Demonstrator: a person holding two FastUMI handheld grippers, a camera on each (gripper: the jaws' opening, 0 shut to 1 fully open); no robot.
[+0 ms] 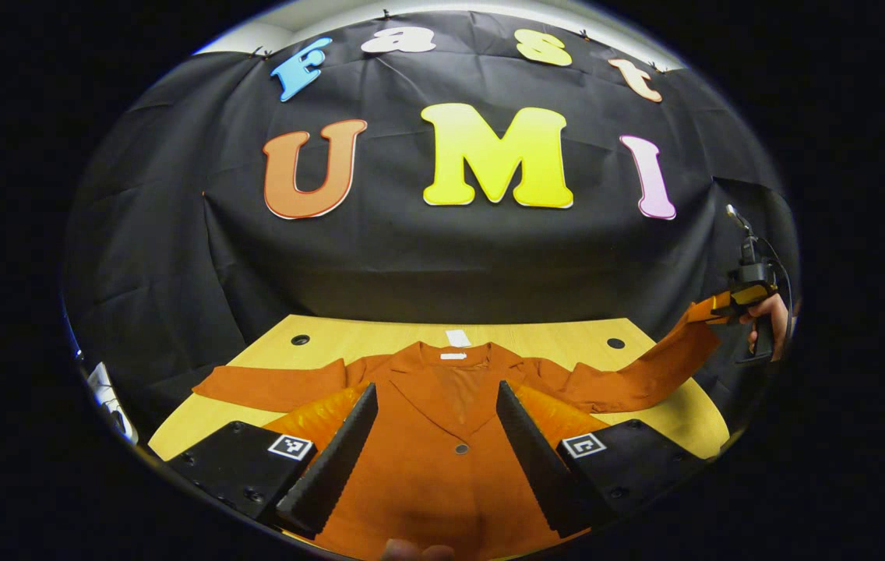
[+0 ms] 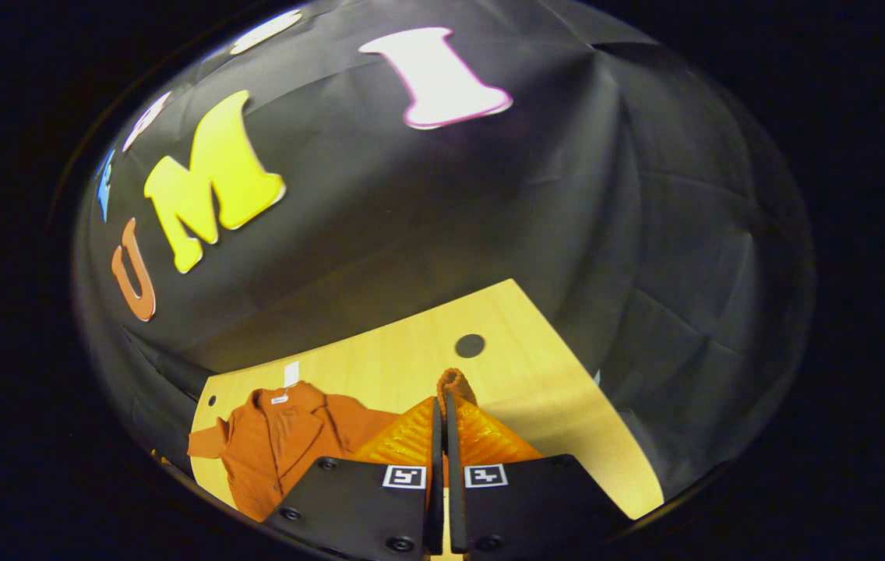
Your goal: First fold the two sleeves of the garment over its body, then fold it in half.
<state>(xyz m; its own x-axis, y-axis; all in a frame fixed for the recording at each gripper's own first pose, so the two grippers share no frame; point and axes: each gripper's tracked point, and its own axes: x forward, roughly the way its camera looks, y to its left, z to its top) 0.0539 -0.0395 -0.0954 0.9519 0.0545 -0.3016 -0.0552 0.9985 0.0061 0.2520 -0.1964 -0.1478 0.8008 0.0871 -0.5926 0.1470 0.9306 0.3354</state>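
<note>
Rust-orange buttoned garment lies on our pale wooden table; our right gripper pinches its sleeve cuff aloft, while our left gripper hovers spread.

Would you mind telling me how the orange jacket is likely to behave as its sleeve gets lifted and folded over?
Probably floppy: the sleeve sags in a curve between the right tongs and the jacket body. Likely light, since a pinch at the cuff holds it up. The body may drag or wrinkle on the smooth table, as the open left tongs aren't pinning it.
</note>
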